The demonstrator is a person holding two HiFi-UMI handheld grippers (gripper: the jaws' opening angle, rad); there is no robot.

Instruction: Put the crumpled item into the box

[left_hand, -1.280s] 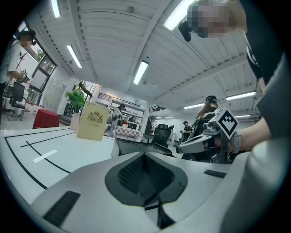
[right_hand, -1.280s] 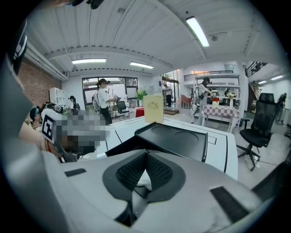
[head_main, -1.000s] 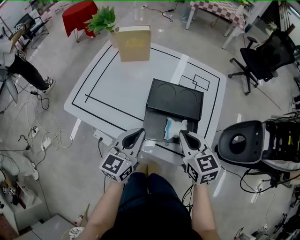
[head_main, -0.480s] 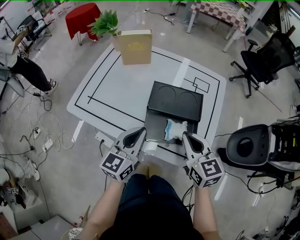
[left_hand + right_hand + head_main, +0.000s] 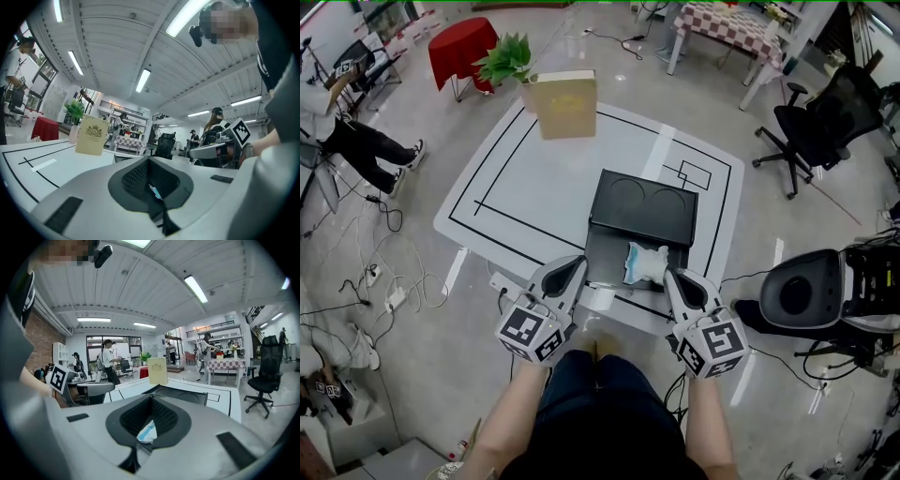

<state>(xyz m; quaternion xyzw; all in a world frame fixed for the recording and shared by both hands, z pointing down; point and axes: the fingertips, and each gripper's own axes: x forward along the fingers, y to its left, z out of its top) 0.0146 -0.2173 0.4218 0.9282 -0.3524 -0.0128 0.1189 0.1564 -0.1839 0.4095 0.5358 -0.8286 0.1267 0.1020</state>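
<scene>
The crumpled white and blue item [image 5: 642, 263] hangs over the front right part of the black box [image 5: 609, 258], whose lid [image 5: 642, 199] lies further back on the white table [image 5: 534, 187]. My right gripper [image 5: 668, 273] is shut on the item's right end; in the right gripper view the item [image 5: 147, 431] sits pinched between the jaws. My left gripper [image 5: 579, 263] is at the box's front left corner, jaws together. In the left gripper view a small blue-white scrap [image 5: 153, 191] shows where its jaws meet.
A beige upright card [image 5: 565, 103] and a potted plant [image 5: 504, 58] stand at the table's far edge. A red-draped stool [image 5: 461, 42], office chairs [image 5: 816, 122] [image 5: 797, 292], a seated person [image 5: 347, 131] and floor cables [image 5: 375, 281] surround the table.
Both grippers have risen a little, the right one still holding the crumpled item over the box. The box has stayed put.
</scene>
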